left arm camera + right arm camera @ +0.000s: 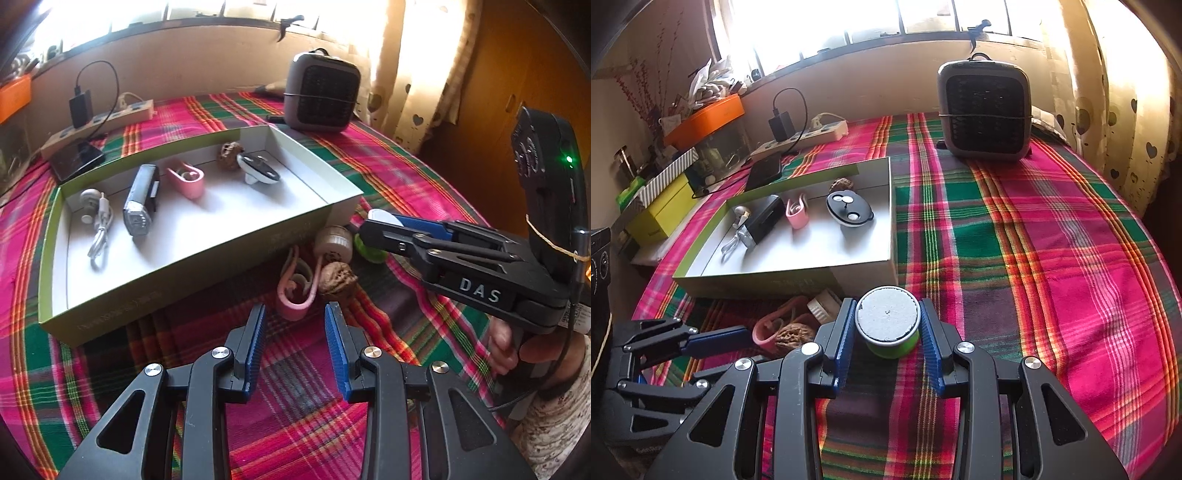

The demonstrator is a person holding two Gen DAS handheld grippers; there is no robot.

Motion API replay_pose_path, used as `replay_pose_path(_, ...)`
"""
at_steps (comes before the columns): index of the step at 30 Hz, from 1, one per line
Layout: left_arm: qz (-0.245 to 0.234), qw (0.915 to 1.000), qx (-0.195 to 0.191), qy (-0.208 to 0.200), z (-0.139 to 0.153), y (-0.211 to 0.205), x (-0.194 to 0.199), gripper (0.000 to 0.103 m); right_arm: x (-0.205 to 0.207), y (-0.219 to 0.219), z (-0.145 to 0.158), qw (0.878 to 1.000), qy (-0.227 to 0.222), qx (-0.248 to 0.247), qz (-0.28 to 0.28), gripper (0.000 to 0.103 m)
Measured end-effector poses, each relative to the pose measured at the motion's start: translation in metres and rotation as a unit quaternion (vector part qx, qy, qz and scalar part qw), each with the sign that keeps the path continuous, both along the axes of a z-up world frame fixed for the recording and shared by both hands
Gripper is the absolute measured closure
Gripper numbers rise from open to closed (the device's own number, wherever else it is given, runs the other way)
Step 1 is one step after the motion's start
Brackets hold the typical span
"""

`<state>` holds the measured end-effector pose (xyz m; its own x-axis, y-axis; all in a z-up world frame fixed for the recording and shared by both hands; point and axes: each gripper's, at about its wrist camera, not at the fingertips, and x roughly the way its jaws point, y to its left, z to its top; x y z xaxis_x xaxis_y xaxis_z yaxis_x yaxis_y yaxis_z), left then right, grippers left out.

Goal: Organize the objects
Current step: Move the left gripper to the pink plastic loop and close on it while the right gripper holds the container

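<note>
My right gripper [887,332]: pads clamped on green tub [891,326], on cloth before box [798,273]. My left gripper [295,332]: jaws apart, empty; pink clip [293,291], walnut [337,282] just ahead. Box contents: cable [98,236], torch [142,199], pink holder [186,181], second walnut [229,155], black-white gadget [258,171].

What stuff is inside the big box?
Inside the box: a white cable, a black light, a pink clip, a walnut and a black-and-white gadget. The near wall hides the floor strip behind it.
</note>
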<state>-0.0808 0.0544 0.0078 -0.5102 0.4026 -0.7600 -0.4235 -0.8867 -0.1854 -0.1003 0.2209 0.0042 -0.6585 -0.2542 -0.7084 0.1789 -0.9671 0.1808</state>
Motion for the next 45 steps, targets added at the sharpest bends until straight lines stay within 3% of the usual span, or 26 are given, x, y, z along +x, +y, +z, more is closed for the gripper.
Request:
replay_pose_path(19, -0.021, 0.9983, -0.053, 0.015, -0.003, 0.019, -0.019, 0.072, 0.005, 0.006, 0.000, 1.000, -0.003, 0.008, 0.000, 0.067)
replay_pose_path(45, 0.012, 0.9975, -0.064, 0.029, -0.006, 0.028, -0.020, 0.076, -0.001, 0.010, -0.007, 0.999, -0.028, 0.009, -0.013, 0.067)
